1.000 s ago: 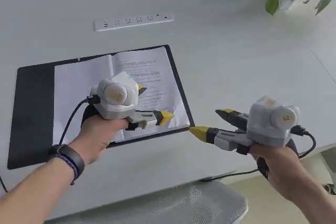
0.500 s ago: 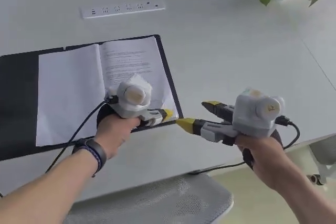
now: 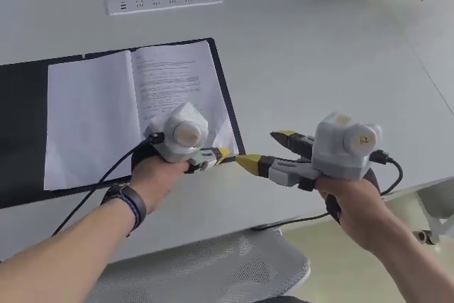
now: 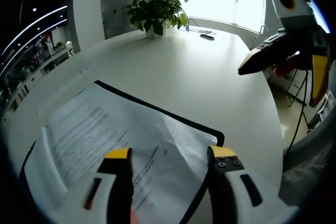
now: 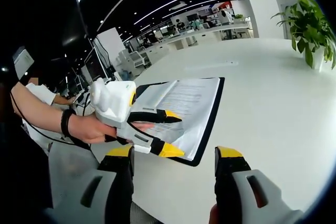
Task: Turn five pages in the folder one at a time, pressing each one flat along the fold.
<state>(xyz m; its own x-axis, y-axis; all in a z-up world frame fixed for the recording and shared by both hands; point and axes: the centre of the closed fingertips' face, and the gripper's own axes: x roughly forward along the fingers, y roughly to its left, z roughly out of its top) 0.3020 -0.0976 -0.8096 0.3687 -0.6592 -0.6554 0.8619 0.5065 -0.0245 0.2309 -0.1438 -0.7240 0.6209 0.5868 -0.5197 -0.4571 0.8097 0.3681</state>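
Well, the white table is the widest thing, bare from the folder's right edge out to its near rim. The black folder lies open on my left, its printed page flat. My left gripper hangs wide open over that page's near right corner, gripping nothing. My right gripper is spread and empty just off the folder's edge, its tips near the left's. A power strip sits beyond.
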